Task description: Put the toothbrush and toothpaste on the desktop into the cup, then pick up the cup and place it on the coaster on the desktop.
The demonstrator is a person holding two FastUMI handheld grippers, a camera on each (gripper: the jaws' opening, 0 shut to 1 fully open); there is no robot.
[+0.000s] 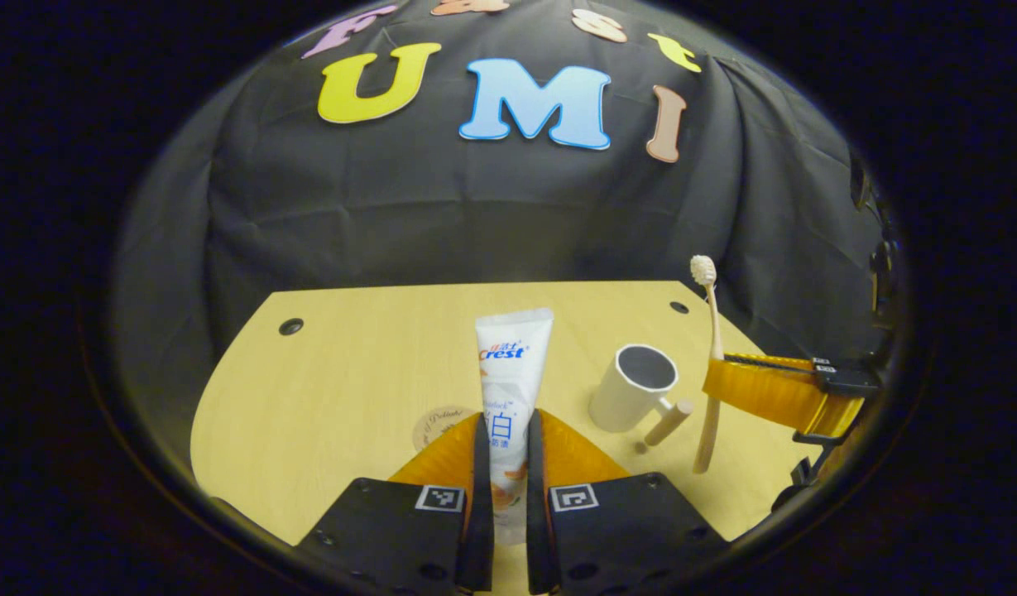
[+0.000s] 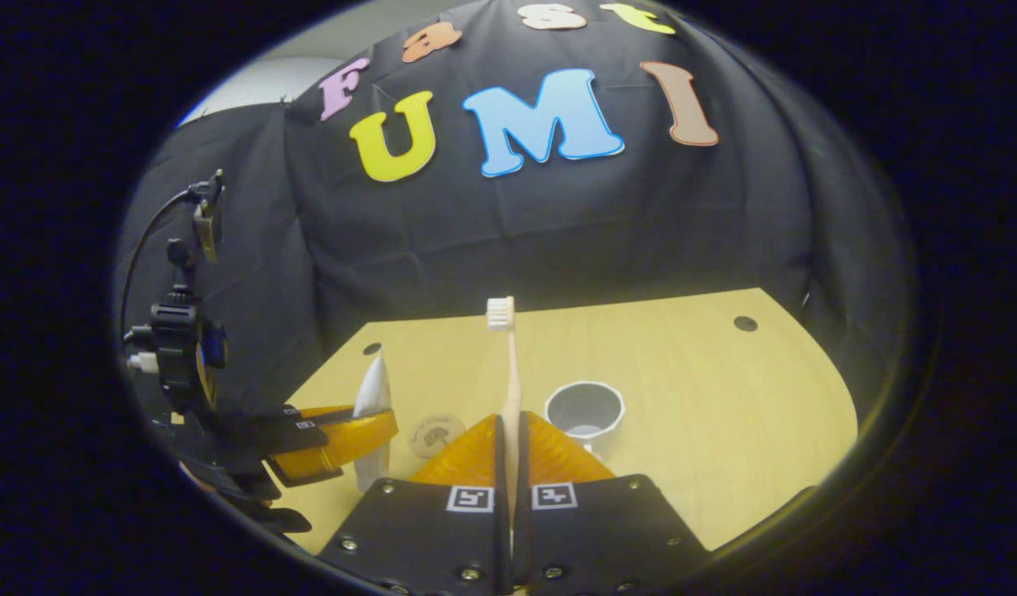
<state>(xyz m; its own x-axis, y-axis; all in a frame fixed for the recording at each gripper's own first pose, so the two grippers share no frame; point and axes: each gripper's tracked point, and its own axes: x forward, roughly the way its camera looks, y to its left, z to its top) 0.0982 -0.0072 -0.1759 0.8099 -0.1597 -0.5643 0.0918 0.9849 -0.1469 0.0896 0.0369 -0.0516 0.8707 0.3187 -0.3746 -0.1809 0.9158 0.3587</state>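
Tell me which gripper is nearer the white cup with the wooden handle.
Right. The right gripper, clamping the upright toothbrush, sits just beside the white cup. The left gripper, holding the toothpaste tube, sits farther off.

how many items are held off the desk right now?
2. The toothpaste stands upright in the left gripper; the toothbrush stands upright, bristles up, in the right gripper. The cup sits empty on the desk.
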